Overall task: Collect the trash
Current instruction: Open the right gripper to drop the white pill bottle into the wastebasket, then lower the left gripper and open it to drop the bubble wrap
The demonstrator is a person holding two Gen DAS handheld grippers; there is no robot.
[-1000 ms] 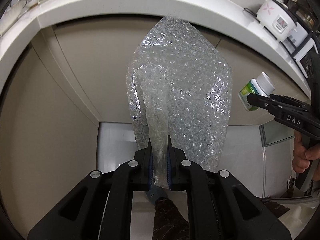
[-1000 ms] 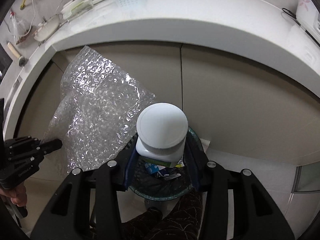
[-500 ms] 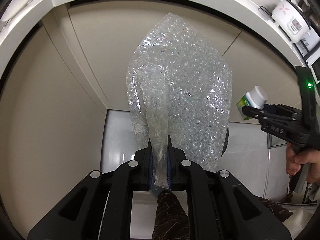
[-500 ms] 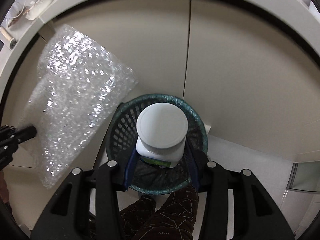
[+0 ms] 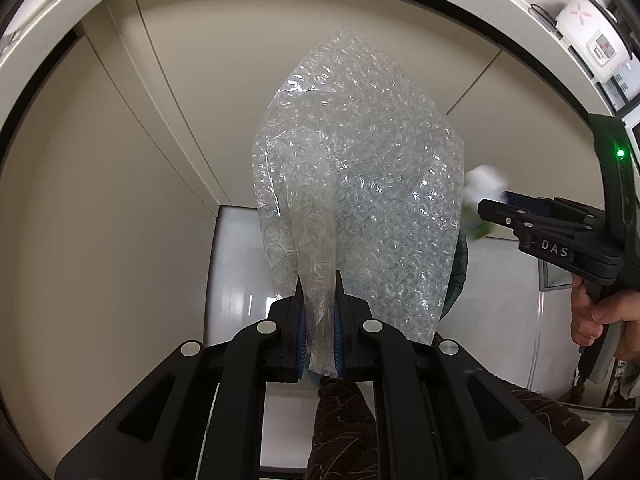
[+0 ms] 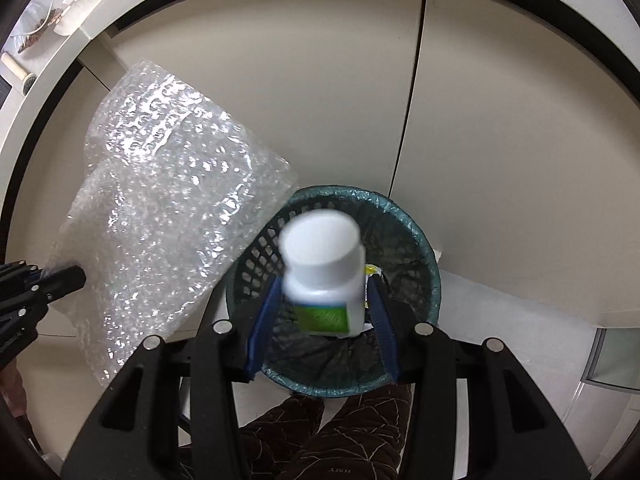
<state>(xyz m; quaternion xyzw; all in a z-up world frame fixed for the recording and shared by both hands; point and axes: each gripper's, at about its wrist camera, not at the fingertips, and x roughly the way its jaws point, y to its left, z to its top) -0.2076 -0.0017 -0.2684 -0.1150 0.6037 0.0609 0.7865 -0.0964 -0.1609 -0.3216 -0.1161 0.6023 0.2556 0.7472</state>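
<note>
The left gripper (image 5: 319, 280) is clamped tight on the lower edge of a clear sheet of bubble wrap (image 5: 360, 200), its blue-padded jaws nearly touching with only the crumpled plastic between them. The sheet stands up from the tips and fans out wide beyond them, in front of the beige cabinet doors (image 5: 120, 220).

Off to that gripper's right, the right gripper (image 6: 326, 300) stands with its jaws spread apart. Between its blue pads is a small white plastic bottle with a wide white cap and a green label (image 6: 324, 268), blurred. A narrow gap shows on each side of the bottle, so the pads do not appear to press it, though the blur keeps me from being sure.

Directly beyond and below the right gripper's tips sits a round dark green mesh waste basket lined with a bag (image 6: 416, 240), with scraps of paper inside. The bottle is over its opening. The bubble wrap overlaps the basket's left rim in the right wrist view.

Below both grippers are the person's dark patterned trouser legs (image 6: 320, 432).
</note>
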